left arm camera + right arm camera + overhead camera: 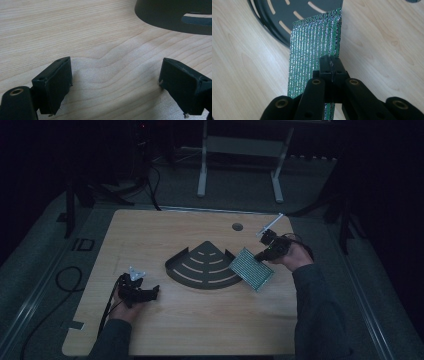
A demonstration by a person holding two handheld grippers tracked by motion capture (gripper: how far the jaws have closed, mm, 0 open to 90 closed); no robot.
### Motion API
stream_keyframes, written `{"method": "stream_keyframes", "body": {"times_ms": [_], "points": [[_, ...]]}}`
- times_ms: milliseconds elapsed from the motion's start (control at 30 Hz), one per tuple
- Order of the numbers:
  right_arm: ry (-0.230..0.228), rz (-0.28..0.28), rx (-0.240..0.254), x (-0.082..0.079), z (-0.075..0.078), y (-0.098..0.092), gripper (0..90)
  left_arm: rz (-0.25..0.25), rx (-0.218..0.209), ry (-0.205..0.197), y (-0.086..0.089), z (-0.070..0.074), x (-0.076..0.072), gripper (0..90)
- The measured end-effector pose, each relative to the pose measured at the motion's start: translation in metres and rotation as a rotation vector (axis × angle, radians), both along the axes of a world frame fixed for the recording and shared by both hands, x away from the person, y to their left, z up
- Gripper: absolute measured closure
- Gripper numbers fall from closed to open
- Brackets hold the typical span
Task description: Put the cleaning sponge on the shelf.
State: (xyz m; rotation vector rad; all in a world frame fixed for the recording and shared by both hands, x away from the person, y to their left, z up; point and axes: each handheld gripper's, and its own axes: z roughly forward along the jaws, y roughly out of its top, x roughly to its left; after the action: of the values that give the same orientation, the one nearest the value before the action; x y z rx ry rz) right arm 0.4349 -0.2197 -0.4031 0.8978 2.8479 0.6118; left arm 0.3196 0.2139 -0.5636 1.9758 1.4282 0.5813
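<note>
Table (pixel 200 320) first: I see the dark fan-shaped slotted tray (pixel 207 266) at its middle. Touching the tray's right edge is the green glittery sheet (pixel 252 268), tilted, its long axis running away from my right hand-held gripper (pixel 331 65), whose jaws are clamped on its near edge. My left hand-held gripper (pixel 115 85), jaws apart and empty, rests farther off, left of the tray.

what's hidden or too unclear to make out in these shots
- Shiny green ribbed rectangular pad: its near end is hidden behind the right gripper in the right gripper view.
- Dark fan-shaped slotted metal tray: mostly cut off by the top edge of the left gripper view.
- Left gripper: too dim and small in the high view to read its jaws.
</note>
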Motion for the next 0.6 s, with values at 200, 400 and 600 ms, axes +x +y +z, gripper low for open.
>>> {"method": "stream_keyframes", "body": {"times_ms": [200, 400, 600], "points": [[-0.001, 0.009, 0.02, 0.004, 0.003, 0.006, 89.8, 0.0, -0.001, 0.0, 0.0, 0.0, 0.0, 11.7], [-0.014, 0.011, 0.03, 0.007, 0.007, 0.012, 89.8, 0.001, -0.001, -0.001, 0.0, 0.0, 0.0, 11.7], [-0.018, 0.015, 0.04, 0.01, 0.008, 0.016, 89.8, 0.001, -0.001, -0.001, 0.0, 0.0, 0.0, 11.7]]}}
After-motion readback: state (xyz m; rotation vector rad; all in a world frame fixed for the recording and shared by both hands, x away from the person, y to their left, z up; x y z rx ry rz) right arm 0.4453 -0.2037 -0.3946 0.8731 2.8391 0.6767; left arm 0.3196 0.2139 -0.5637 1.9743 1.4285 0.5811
